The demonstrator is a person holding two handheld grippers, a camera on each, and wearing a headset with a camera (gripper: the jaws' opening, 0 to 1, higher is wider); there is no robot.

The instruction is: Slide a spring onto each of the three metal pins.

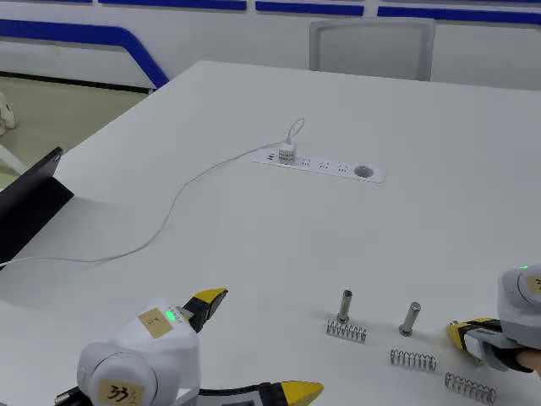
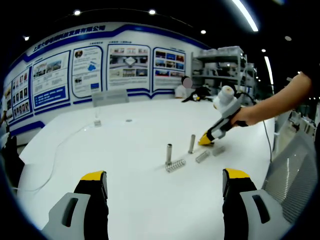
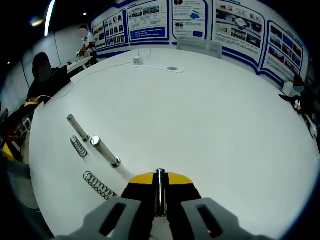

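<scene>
- Foreground, left gripper (image 1: pixel 254 345): gapes wide above the bare table (image 1: pixel 254 254) and grips nothing, presumably free for picking up a spring.
- Row's right end, right gripper (image 3: pixel 160 179): pinches shut on a thin metal rod, judged to be the third pin (image 3: pixel 160 200). Probably grips it that way either to offer one end to a spring or to stand it beside the others; cannot tell which.
- Just beside that gripper, right-hand spring (image 1: pixel 470 388): lies flat, within easy reach.
- Next out, middle spring (image 1: pixel 413 360): lies flat just in front of the right pin (image 1: pixel 410 318), apart from it.
- Then left-hand spring (image 1: pixel 347 331): lies flat at the foot of the left pin (image 1: pixel 345 304), touching or nearly so; cannot tell which.
- Both free pins: stand upright on their wider ends with shafts bare, probably so a spring can drop over from above. One spring laid out per pin and none threaded yet, so the task looks barely begun.
- Farther off, power strip (image 1: pixel 321 165): carries a charger (image 1: pixel 286 153), with a white cable (image 1: pixel 169 211) trailing left toward a dark tablet (image 1: pixel 25 211) propped at the table edge.
- Farthest, grey chair (image 1: pixel 372 46): stands at the table's far side.
</scene>
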